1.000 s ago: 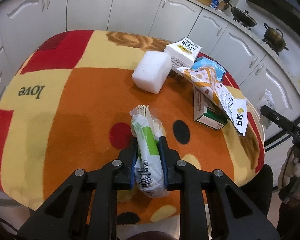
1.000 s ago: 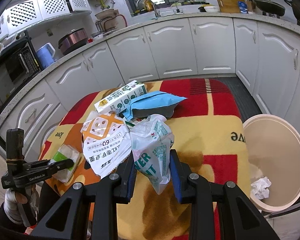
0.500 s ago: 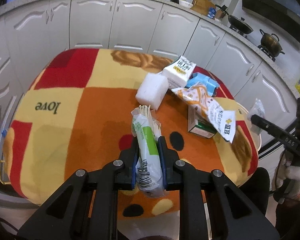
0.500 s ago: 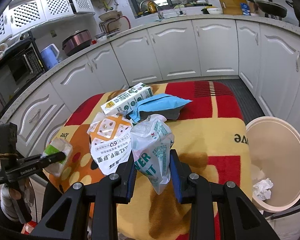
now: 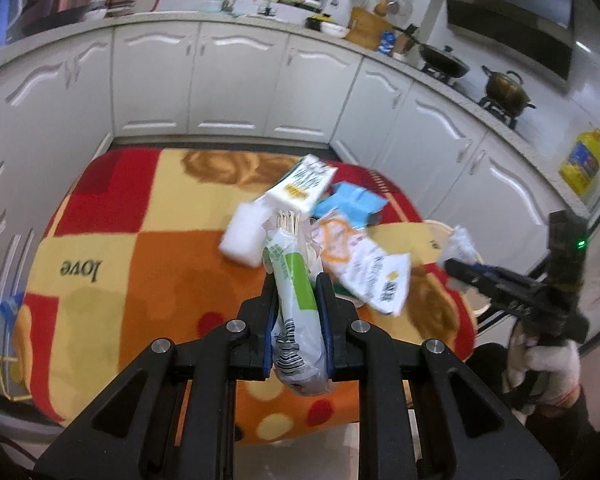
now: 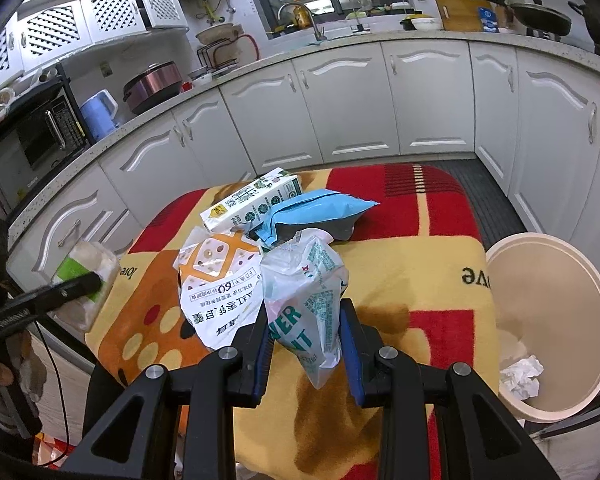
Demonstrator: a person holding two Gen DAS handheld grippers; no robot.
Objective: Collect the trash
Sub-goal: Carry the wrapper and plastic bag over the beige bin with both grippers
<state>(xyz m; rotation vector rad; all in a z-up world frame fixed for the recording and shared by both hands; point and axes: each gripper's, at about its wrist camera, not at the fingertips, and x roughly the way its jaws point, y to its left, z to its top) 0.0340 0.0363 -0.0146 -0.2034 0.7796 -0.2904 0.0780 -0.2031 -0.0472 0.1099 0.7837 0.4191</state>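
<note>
Plastic wrappers fill both tools. The left tool [image 5: 298,292] is clamped on a green-and-white packet of wooden sticks [image 5: 294,280], held clear above the table [image 5: 112,240], which is draped in a red, orange and yellow blanket. The right tool [image 6: 305,330] is clamped on a crumpled clear bag with green lettering [image 6: 306,292], its lower end hanging below the pads.

From the right wrist view, more trash lies on the table at about twelve o'clock from the held bag: a milk carton [image 6: 252,202], a blue pouch [image 6: 320,210], and at ten o'clock a white-and-orange snack wrapper [image 6: 220,284]. A white foam block [image 5: 246,236] shows in the left wrist view, at eleven o'clock from the packet. A beige bin [image 6: 580,396] stands on the floor beside the table at three o'clock, with crumpled paper [image 6: 522,374] already in it.

The step in hand looks like carrying both pieces to the bin. To do it well, keep each grip firm until the tool is squarely over the bin's mouth, since thin plastic may slide out. The right tool is nearer the bin, so it should probably release first, leaving room for the left to cross the table without brushing the remaining pile.
</note>
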